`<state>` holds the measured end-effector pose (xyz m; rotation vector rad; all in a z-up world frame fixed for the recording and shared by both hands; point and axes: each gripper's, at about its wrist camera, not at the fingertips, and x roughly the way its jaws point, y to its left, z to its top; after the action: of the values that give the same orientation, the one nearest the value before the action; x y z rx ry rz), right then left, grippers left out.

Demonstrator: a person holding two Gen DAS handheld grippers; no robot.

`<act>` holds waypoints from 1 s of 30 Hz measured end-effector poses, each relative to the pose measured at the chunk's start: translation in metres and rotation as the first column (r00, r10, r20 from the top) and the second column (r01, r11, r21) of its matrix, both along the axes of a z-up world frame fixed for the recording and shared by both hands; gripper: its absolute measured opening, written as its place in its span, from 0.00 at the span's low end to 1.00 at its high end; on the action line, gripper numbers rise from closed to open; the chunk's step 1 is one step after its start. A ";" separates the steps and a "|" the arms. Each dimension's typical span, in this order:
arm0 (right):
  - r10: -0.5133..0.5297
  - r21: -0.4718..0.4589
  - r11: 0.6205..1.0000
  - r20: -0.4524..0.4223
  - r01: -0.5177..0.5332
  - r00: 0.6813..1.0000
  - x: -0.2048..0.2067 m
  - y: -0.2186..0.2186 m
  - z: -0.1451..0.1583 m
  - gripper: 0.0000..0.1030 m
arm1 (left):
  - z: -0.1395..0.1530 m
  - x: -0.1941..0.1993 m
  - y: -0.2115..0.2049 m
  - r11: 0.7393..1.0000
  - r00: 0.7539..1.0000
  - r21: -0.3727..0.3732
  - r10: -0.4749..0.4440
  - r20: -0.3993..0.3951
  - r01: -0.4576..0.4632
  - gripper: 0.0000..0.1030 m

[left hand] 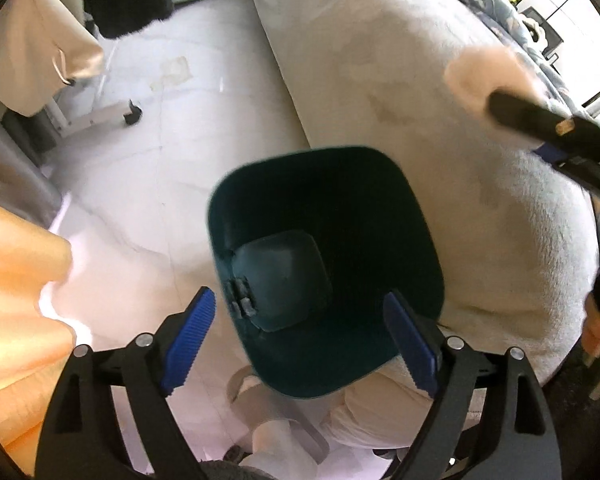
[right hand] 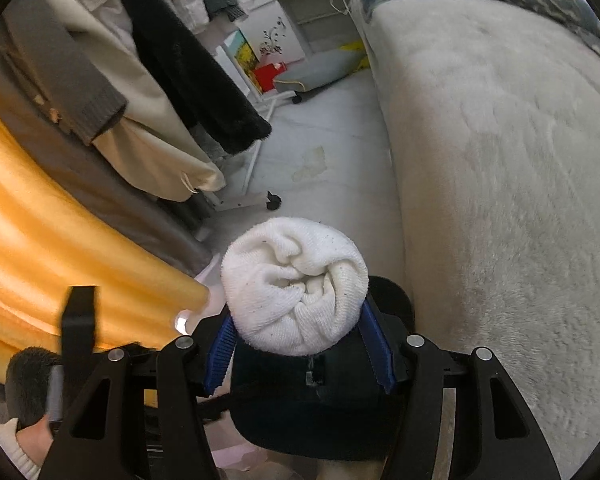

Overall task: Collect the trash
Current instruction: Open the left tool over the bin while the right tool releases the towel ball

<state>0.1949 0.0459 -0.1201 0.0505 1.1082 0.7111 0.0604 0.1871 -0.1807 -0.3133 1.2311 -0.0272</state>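
Room: pale tiled floor [left hand: 172, 92] running between a bed under a grey fleece blanket [right hand: 500, 184] and a rack of hanging clothes [right hand: 148, 92]; an orange curtain [right hand: 52, 240] fills the 9 o'clock side of the right wrist view.

Bin: a dark green trash bin [left hand: 324, 272] stands on the floor just beside the bed edge, its mouth open and facing up at the left wrist camera; only its dark bottom panel shows inside.

Left hand-held gripper [left hand: 304, 344]: blue fingers spread wide, one at 7 o'clock and one at 5 o'clock of the bin mouth, hanging above the rim and holding nothing.

Right hand-held gripper [right hand: 300, 344]: closed on a rolled white cloth [right hand: 296, 284], the blue pads pressing its lower sides; the roll stands out past the fingertips.

Cloth seen from the left: the same bundle [left hand: 476, 76] shows blurred at 2 o'clock, over the blanket, up and to the right of the bin mouth and well apart from it.

Beneath the cloth: in the right wrist view a dark shape sits directly below the roll; I cannot tell for sure whether it is the bin.

Background: white shelving [right hand: 284, 8] and a red box [right hand: 270, 76] at 12 o'clock, far end of the floor.
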 end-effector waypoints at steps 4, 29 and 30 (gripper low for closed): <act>-0.007 -0.045 0.999 -0.036 0.005 0.999 0.005 0.005 -0.022 0.57 | 0.019 -0.009 0.003 0.998 0.998 0.050 0.022 0.061 -0.025 0.85; 0.159 -0.276 0.942 -0.126 -0.188 0.979 -0.017 0.043 -0.086 0.57 | 0.106 -0.034 0.024 0.971 0.885 0.112 0.142 0.442 -0.212 0.73; 0.161 -0.278 0.941 -0.126 -0.191 0.979 -0.017 0.044 -0.086 0.58 | 0.108 -0.033 0.024 0.970 0.882 0.107 0.147 0.448 -0.216 0.73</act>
<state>0.1782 0.0898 -0.2066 -0.2680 1.3174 0.7043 0.0270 0.2112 -0.0724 -0.2679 0.7452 0.1536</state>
